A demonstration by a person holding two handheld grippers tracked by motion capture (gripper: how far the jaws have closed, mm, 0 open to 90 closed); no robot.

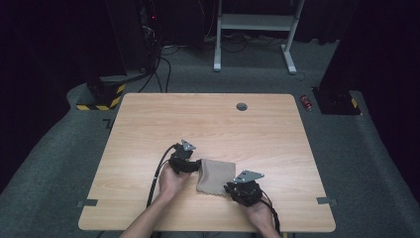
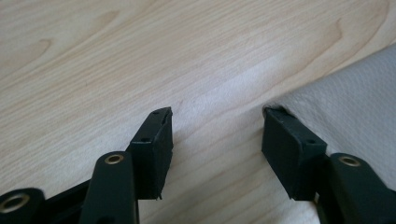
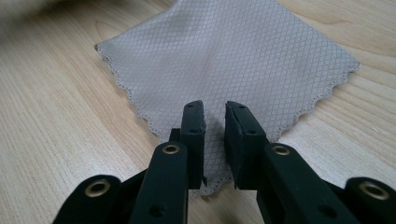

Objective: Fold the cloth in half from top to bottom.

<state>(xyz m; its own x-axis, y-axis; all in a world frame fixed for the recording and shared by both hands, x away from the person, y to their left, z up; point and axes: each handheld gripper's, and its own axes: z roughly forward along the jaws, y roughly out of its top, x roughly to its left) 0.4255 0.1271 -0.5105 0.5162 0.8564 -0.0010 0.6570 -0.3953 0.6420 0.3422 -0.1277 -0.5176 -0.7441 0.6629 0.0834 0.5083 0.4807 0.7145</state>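
A beige cloth (image 1: 216,176) with a diamond weave and scalloped edges (image 3: 233,56) lies flat on the wooden table (image 1: 208,124). My left gripper (image 1: 194,164) sits at the cloth's left edge. In the left gripper view it (image 2: 217,116) is wide open over bare wood, and its right-hand jaw just touches the cloth's border (image 2: 355,102). My right gripper (image 1: 230,188) is at the cloth's near right corner. Its jaws (image 3: 215,116) stand close together, low on that corner, with a small ridge of fabric pinched between them.
A round cable hole (image 1: 241,106) sits near the table's far edge. Two tape marks (image 1: 87,203) (image 1: 324,201) lie at the near corners. On the floor beyond stand a white desk frame (image 1: 255,29), a red can (image 1: 307,102) and a yellow-black striped base (image 1: 99,101).
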